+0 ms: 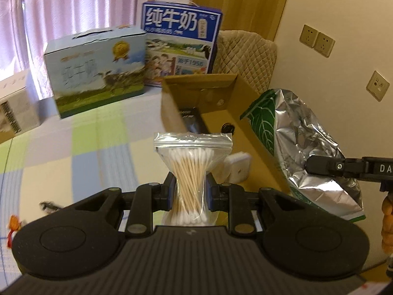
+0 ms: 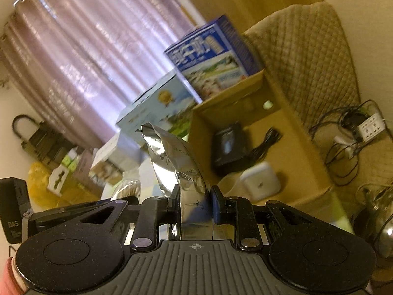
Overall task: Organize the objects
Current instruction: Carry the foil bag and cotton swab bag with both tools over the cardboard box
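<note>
My left gripper is shut on a clear zip bag of cotton swabs, held upright above the checkered cloth. My right gripper is shut on a silver foil bag; in the left wrist view the same foil bag, with a green leaf print, hangs beside the open cardboard box. The cardboard box holds a black device, a black cable and a white square case. That white square case shows behind the swab bag.
Two milk cartons, light blue and dark blue, stand behind the box. A white carton sits far left. A quilted chair back, curtains and wall sockets lie beyond. A power strip with cables lies right.
</note>
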Motion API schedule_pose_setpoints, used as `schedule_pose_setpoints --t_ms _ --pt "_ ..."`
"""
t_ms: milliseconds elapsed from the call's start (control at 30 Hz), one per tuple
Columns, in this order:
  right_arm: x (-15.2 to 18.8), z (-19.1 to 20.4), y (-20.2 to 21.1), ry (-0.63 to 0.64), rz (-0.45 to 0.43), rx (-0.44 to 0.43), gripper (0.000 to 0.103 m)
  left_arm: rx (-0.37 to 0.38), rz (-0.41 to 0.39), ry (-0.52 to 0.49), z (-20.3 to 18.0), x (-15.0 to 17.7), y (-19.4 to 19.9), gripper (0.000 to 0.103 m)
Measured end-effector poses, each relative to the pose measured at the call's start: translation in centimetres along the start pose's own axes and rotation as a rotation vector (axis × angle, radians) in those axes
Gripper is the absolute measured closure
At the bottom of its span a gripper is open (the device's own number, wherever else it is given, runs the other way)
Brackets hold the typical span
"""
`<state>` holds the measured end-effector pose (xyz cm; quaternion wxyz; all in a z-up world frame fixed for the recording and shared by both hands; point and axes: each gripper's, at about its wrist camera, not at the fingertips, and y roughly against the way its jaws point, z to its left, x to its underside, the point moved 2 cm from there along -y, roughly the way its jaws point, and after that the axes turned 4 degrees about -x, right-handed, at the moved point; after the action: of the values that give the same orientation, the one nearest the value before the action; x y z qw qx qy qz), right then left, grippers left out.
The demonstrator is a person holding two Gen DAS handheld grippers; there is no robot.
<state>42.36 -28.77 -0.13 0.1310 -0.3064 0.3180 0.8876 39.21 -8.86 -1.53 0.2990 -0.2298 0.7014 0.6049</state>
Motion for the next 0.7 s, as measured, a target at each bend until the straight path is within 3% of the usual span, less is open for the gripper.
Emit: schedule_pose_setpoints --t_ms 400,500,567,700 --pt "-5.8 -6.1 -2.6 -0.046 -0.023 0.082 0.082 -0.025 0.028 0.023 -4.9 -4.7 -6.7 0.083" --pt "-6.9 -7.4 -3.7 -0.058 -0.02 0.101 0.086 -0.04 0.046 0.034 -5.5 -5.5 -8.6 0.083" --pt "-7.7 -8.0 -4.6 -0.058 -0.015 0.111 0.094 -0.047 0.057 0.04 -5.8 -6.0 -9.6 0.083" --pt "-8.5 -9.3 -6.9 -0.067 0.01 0.13 0.097 -0.066 0.074 0.044 -6.1 -6.8 -11.6 0.083"
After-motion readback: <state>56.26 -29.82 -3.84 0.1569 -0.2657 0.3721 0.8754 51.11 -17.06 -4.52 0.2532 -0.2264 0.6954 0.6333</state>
